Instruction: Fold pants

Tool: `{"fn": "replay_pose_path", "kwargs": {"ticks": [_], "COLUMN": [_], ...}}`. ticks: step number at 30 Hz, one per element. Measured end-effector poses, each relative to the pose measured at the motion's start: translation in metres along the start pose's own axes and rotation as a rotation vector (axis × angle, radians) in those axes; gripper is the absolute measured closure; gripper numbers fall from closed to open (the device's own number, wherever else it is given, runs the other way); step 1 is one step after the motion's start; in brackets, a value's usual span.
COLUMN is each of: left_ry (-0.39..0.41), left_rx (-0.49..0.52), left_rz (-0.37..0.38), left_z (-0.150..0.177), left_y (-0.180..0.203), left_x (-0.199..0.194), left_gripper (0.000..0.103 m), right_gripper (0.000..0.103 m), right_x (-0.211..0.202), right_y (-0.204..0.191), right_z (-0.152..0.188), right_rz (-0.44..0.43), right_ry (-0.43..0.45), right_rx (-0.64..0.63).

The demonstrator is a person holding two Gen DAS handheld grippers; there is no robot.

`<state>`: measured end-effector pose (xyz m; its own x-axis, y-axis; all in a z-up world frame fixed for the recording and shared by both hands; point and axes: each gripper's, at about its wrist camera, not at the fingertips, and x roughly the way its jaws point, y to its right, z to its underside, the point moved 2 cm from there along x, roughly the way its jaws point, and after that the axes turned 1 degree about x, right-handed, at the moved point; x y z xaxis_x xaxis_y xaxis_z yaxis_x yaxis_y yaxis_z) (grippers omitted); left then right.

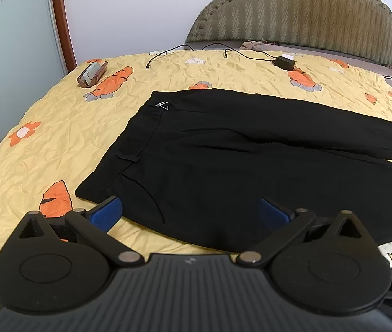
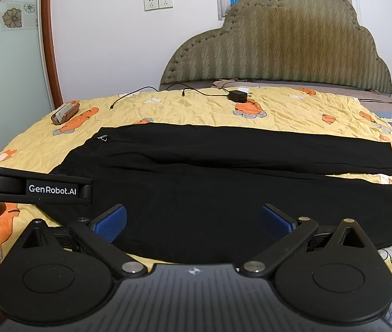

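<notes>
Black pants [image 1: 223,160] lie flat on the yellow bedspread [image 1: 57,138], waistband to the left, both legs stretching right. My left gripper [image 1: 190,210] is open and empty, hovering over the near edge of the pants by the waistband corner. In the right wrist view the pants [image 2: 223,188] fill the middle. My right gripper [image 2: 193,221] is open and empty over the near leg. The left gripper's body [image 2: 52,189] shows at the left of the right wrist view.
A brown case [image 1: 92,74] lies at the bed's far left. A black charger [image 1: 284,62] with cables lies at the far side, also in the right wrist view [image 2: 239,95]. A padded headboard [image 1: 301,13] stands behind.
</notes>
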<state>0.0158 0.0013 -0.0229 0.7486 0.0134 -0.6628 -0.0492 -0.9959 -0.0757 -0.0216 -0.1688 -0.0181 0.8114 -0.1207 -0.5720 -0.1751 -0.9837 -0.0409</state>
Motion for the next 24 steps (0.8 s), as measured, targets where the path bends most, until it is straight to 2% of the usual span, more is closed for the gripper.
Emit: {"fn": "replay_pose_path", "kwargs": {"ticks": [24], "left_ry": [-0.005], "left_rx": [0.021], "left_rz": [-0.016], "left_z": [0.0004], "left_y": [0.0033], "left_x": [0.0006], "left_gripper": [0.000], "right_gripper": [0.000], "right_x": [-0.0003], "right_y": [-0.0009], "right_z": [-0.0024], "right_rz": [0.007], "right_ry": [-0.006], "right_rx": [-0.004]}}
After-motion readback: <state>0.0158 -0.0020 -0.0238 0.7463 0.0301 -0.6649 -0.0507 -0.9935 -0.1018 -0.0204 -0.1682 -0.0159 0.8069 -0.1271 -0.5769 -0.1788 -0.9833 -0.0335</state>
